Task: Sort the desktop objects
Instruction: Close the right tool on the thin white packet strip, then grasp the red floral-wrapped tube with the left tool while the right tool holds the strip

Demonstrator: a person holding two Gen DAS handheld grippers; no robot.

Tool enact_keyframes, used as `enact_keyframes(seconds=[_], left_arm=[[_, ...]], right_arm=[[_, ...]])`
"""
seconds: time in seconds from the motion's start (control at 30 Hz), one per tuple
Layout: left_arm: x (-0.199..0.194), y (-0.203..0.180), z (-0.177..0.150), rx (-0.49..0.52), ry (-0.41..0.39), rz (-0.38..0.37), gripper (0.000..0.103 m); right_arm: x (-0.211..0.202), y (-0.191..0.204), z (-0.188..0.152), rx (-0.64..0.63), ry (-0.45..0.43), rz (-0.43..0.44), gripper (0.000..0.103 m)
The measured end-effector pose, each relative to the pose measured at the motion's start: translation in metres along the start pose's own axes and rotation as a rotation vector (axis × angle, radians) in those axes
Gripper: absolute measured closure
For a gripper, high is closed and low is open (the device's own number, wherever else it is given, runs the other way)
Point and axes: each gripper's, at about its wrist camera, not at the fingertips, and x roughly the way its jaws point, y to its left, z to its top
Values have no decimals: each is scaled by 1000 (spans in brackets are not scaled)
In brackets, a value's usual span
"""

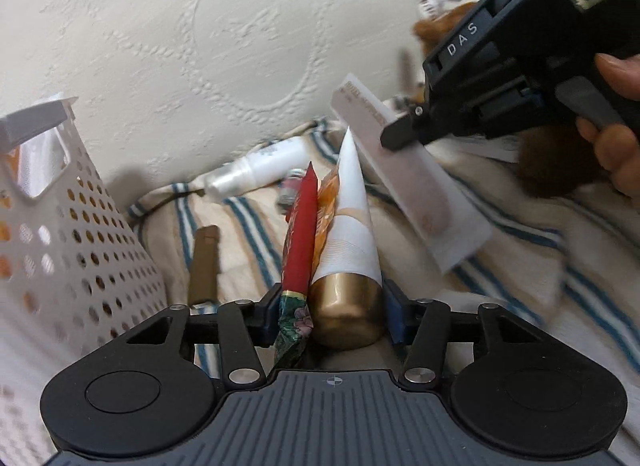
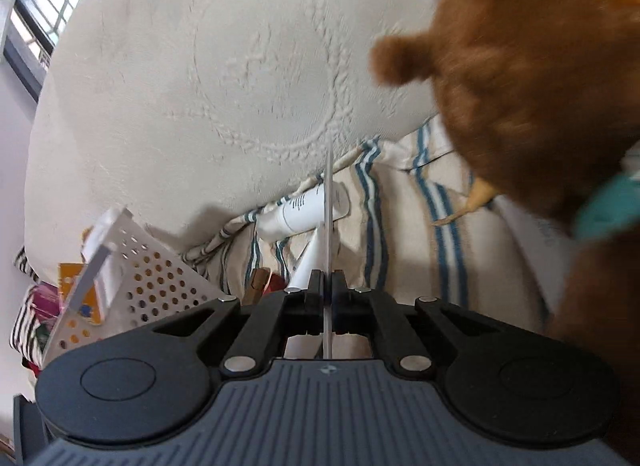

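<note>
Both wrist views close, angled down; perhaps sharing the basket point(image 1: 72, 242)

Tube point(image 1: 348, 225): white, gold cap. Packet point(image 1: 299, 234): red. Cloth point(image 1: 248, 225): cream, blue stripes. Basket point(image 1: 80, 250): white, perforated. Plush toy point(image 2: 532, 77): brown.

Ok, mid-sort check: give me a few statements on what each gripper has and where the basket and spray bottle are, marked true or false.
1. The left gripper holds a gold-capped white tube together with a red packet. True.
2. The right gripper is open and empty. False: it is shut on a thin flat sachet, seen edge-on from its own camera.
3. The perforated basket sits to the left of the left gripper. True.
4. The white spray bottle stands upright in the basket. False: it lies on its side on the striped cloth.
</note>
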Motion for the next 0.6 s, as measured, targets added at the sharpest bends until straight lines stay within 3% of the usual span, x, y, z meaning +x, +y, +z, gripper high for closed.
enact_keyframes(seconds=[0.2,0.27,0.33,0.43,0.6], left_arm=[[-39,-14,-4,50,-46,-3,50],[-53,-16,-8,77,-62,4,46],[-61,-22,-13,134,-64,18,22],[-66,-29,-24,182,-36,14,24],[-65,-18,-32,102,11,5,20]], right_arm=[[-28,-5,-9,-25,-6,-24,99],[-20,4,-15,-22,-8,-32,99],[-22,3,-20,-16,0,-35,99],[-26,0,-27,-26,30,-64,99],[-17,-2,-39,-18,95,-93,94]])
